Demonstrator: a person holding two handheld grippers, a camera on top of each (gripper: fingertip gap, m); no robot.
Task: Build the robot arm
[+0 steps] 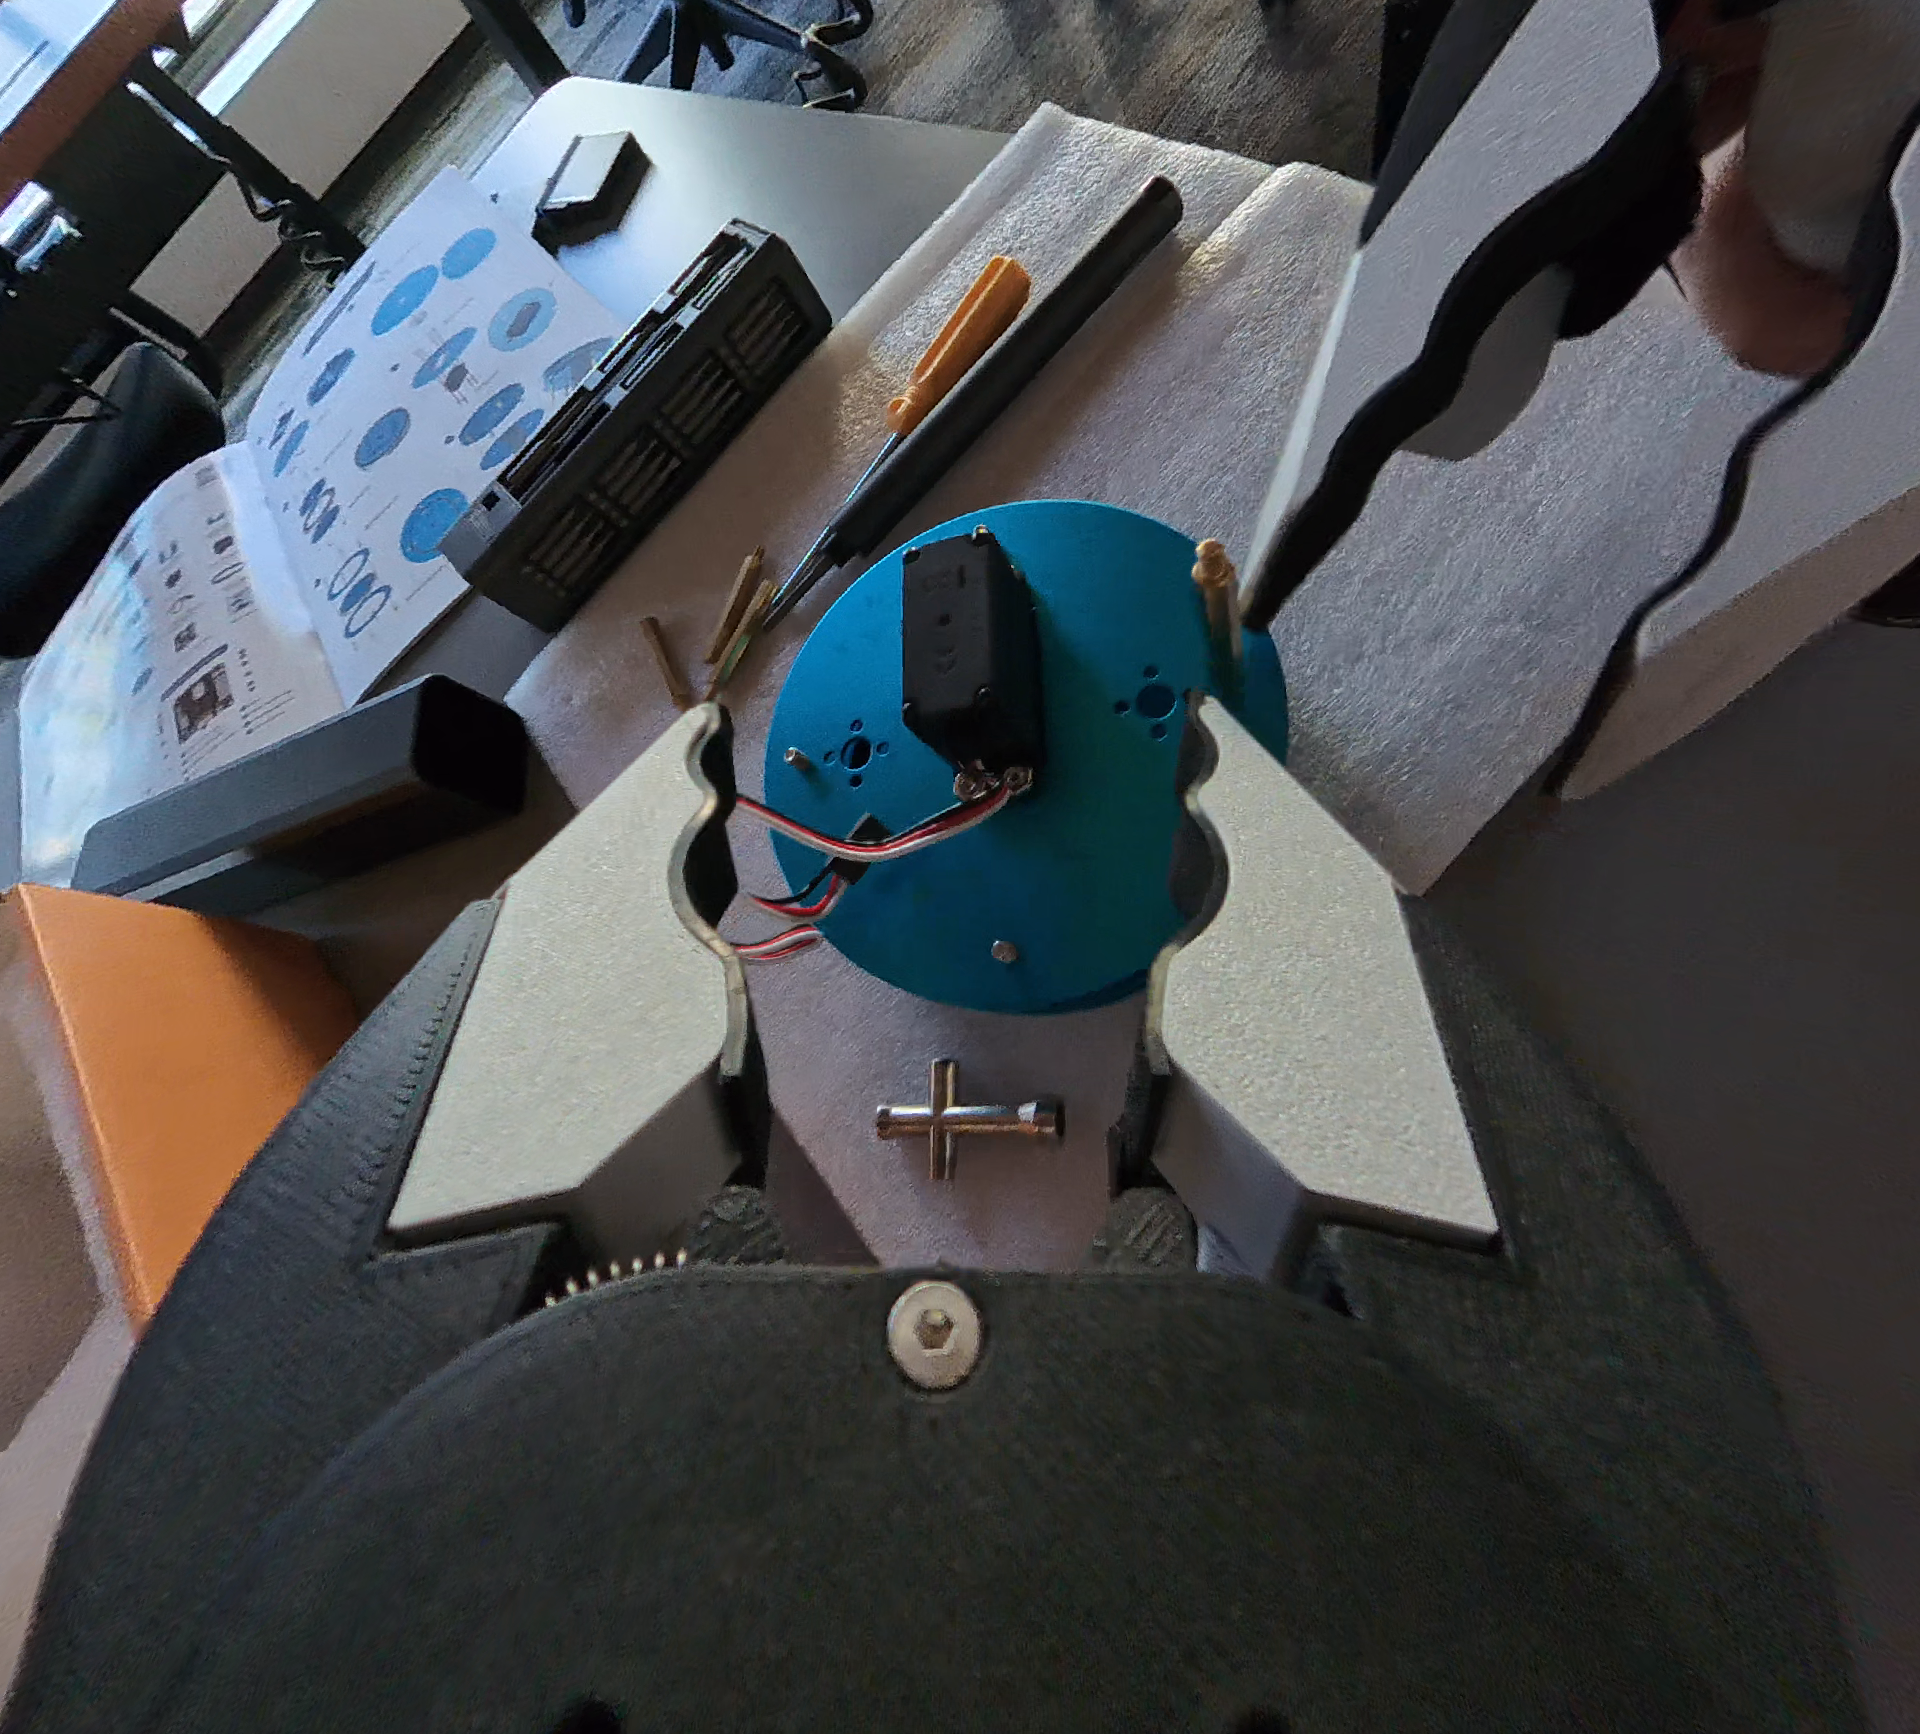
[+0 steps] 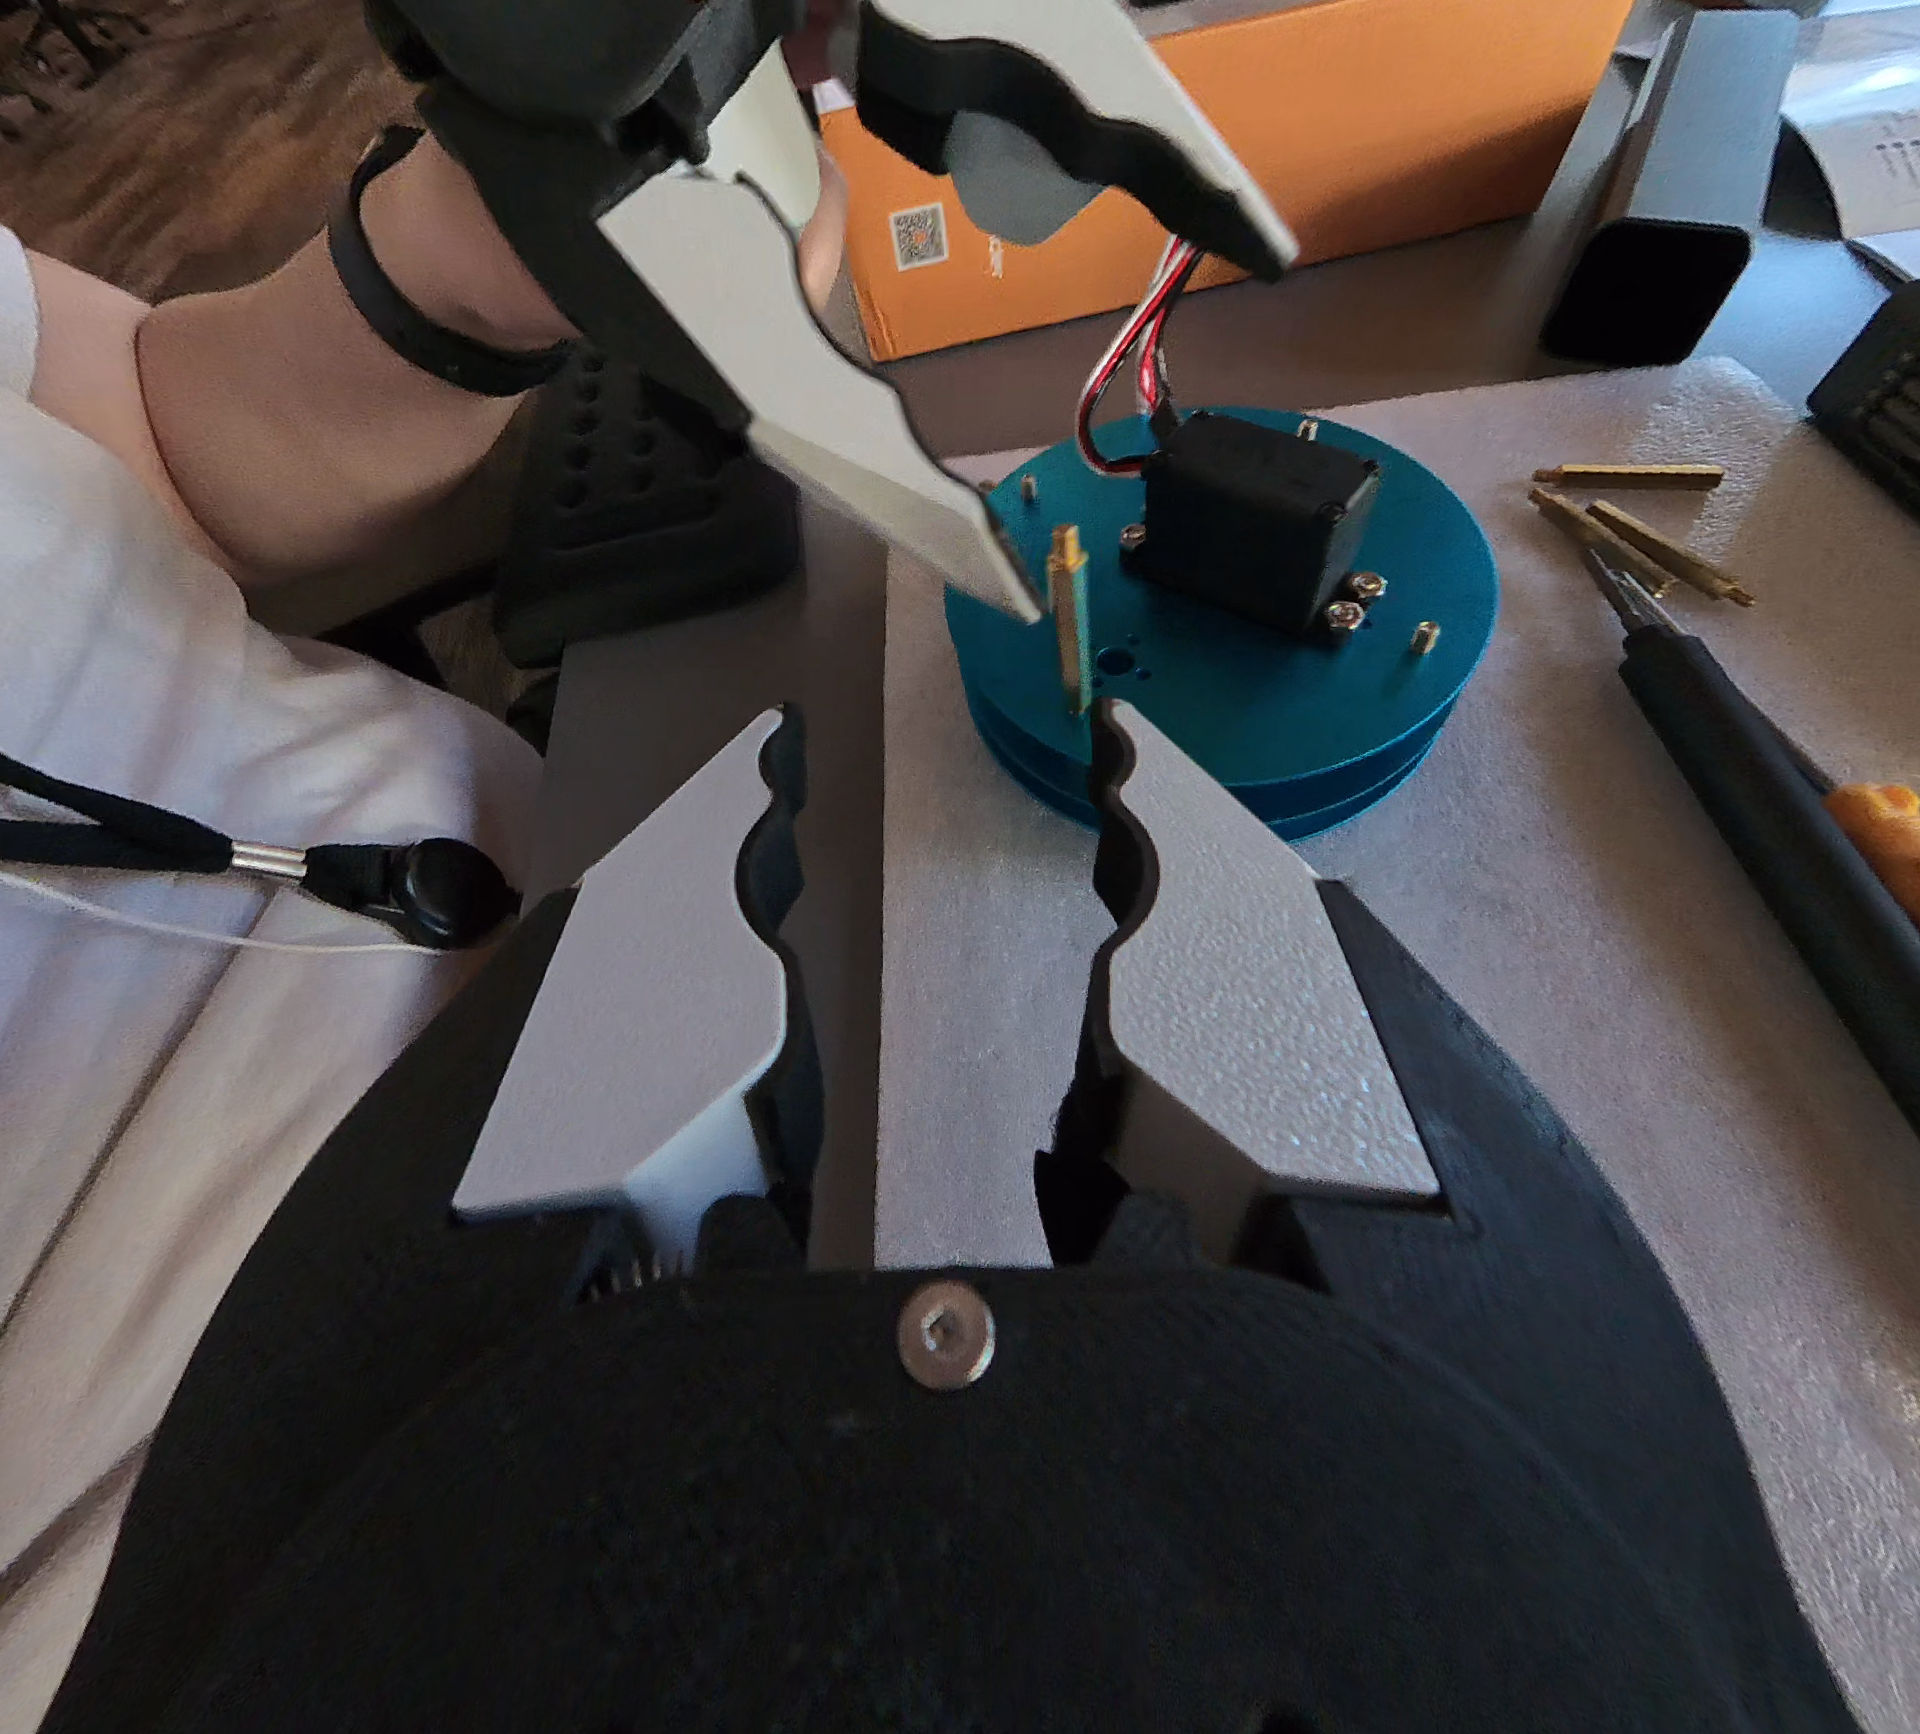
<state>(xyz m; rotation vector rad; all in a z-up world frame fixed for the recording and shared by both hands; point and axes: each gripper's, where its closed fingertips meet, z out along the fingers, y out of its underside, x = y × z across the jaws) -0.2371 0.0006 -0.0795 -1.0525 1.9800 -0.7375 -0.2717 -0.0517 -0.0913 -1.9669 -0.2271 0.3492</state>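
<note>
Grippers first. Left gripper (image 1: 956,728) is spread wide with nothing held. It straddles the blue disc (image 1: 1039,905), which sits at centre frame on the white foam mat (image 1: 1455,604). The finger on the right of the left wrist view ends just beside the foot of the upright brass standoff (image 1: 1218,614), near the disc's right rim. I cannot tell whether they touch.

Right gripper (image 2: 940,716) is also apart and empty. In its own view the standoff rises just past the tip of the right-hand finger. In the left wrist view that gripper enters from the upper right, one tip close against the standoff.

My judgement on handling:
- The standoff is thin and tall, so any squeeze should be square across it and gentle. A sideways nudge could tilt it.
- Two tips crowd one post, so I would give each room.
- The servo wires (image 1: 862,837) run past the finger on the left of the frame, which is a snag risk. I would keep that finger off them.

Outward from there:
- black servo (image 1: 966,656) on the disc
- cross wrench (image 1: 951,1121) at lower centre
- loose brass standoffs (image 1: 738,604) left of the disc
- black screwdriver (image 1: 997,375) and orange-handled tool (image 1: 961,344) above
- bit case (image 1: 644,427) and printed leaflet (image 1: 416,354) at upper left
- orange box (image 2: 1351,126) at the top of the right wrist view
</note>
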